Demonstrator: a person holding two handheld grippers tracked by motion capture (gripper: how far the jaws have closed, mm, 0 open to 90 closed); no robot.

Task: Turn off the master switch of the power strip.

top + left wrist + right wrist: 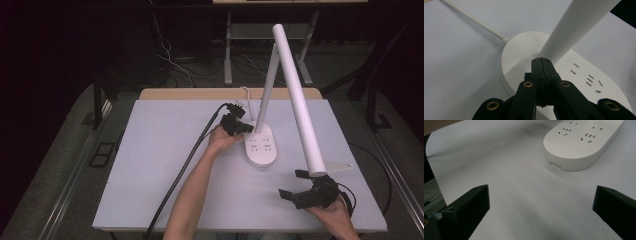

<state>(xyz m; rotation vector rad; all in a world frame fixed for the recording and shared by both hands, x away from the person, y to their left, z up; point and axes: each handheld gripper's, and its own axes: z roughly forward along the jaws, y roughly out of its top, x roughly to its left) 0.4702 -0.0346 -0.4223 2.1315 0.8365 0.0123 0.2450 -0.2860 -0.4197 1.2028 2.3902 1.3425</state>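
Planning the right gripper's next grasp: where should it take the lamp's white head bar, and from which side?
Best guess: near the free lower end of the head bar, just above the open right gripper. The bar is a slim round tube slanting down toward that gripper, so come from below and in front, jaws straddling it across its width. The left gripper, shut, sits at the lamp base.

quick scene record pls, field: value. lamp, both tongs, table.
lamp: white desk lamp, oval base with socket slots, upright stem, long tilted head bar
cord: white, leaves the base rear
left tongs: shut, tips at the foot of the stem over the base, nothing between them
right tongs: open, empty, near the table's front right, below the head bar's low end
table: pale sheet surface
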